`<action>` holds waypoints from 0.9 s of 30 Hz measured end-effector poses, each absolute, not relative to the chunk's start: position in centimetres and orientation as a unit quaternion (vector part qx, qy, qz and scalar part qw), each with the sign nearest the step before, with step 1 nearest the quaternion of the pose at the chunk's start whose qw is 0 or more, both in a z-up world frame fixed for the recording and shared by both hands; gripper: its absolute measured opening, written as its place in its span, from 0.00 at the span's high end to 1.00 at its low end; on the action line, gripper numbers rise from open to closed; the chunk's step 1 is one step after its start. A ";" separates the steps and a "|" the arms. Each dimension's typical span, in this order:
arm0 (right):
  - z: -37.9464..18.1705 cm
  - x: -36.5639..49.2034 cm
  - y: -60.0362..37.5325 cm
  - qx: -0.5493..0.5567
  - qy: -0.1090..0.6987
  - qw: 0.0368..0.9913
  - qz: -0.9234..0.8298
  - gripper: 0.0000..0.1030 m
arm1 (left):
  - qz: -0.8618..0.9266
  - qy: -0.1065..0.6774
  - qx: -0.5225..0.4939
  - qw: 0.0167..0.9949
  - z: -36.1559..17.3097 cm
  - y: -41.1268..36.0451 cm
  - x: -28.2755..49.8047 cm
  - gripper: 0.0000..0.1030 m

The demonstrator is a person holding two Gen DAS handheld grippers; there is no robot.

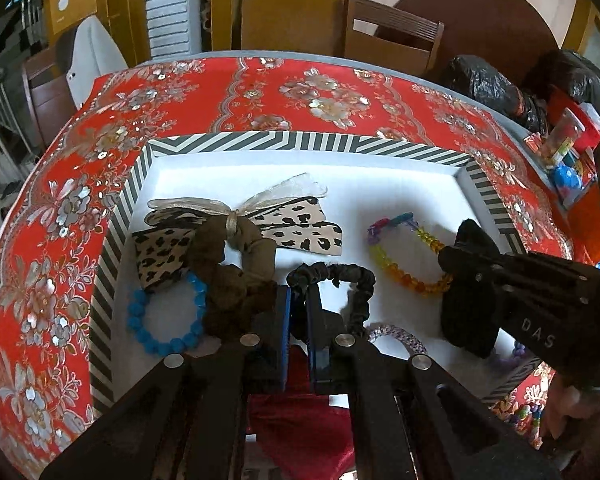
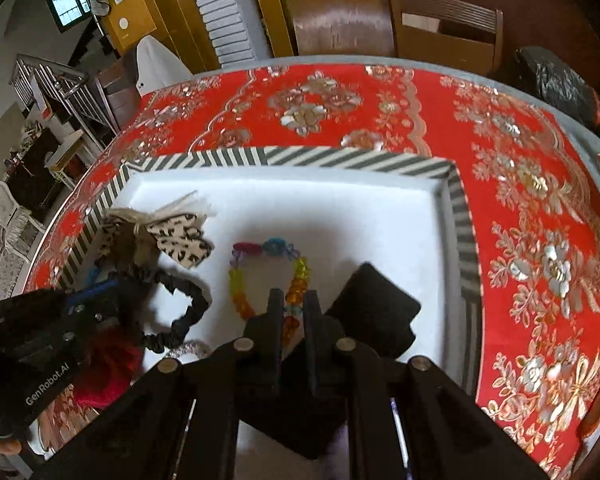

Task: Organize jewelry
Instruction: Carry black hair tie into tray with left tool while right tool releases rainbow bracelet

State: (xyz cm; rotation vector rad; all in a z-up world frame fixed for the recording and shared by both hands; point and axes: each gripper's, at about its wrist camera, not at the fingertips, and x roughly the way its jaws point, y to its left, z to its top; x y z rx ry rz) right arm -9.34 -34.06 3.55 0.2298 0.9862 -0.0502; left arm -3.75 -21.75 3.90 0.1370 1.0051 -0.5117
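While the left tongs (image 1: 299,308) clench the black scrunchie (image 1: 340,280) inside the striped tray (image 1: 308,142), the right tongs (image 2: 293,312) grip a black cloth (image 2: 374,312) beside the rainbow bracelet (image 2: 240,292).

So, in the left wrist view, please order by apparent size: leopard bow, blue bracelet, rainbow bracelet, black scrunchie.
1. Leopard bow, clearly the largest.
2-4. Blue bracelet, rainbow bracelet and black scrunchie look alike in size; the scrunchie is partly hidden by the left gripper, so no ranking.
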 end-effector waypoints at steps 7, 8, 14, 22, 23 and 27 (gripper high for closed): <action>3.6 -9.7 -33.5 0.093 0.468 0.879 -0.026 0.79 | -0.236 0.467 0.075 0.849 4.4 -22.1 -4.3 0.89; 3.8 -9.9 -33.6 0.097 0.464 0.880 -0.026 0.76 | -0.236 0.466 0.076 0.849 4.5 -22.1 -4.5 0.87; 5.1 -11.2 -33.4 0.109 0.448 0.887 -0.026 0.58 | -0.236 0.456 0.077 0.855 5.4 -22.0 -5.2 0.82; 7.2 -13.8 -33.9 0.129 0.420 0.898 -0.036 0.52 | -0.228 0.437 0.075 0.867 6.7 -21.3 -6.2 0.81; 7.4 -14.2 -33.9 0.129 0.417 0.899 -0.038 0.52 | -0.226 0.433 0.074 0.869 6.9 -21.2 -6.3 0.81; 8.4 -15.9 -33.8 0.126 0.405 0.904 -0.047 0.48 | -0.224 0.423 0.076 0.875 7.7 -21.0 -7.1 0.81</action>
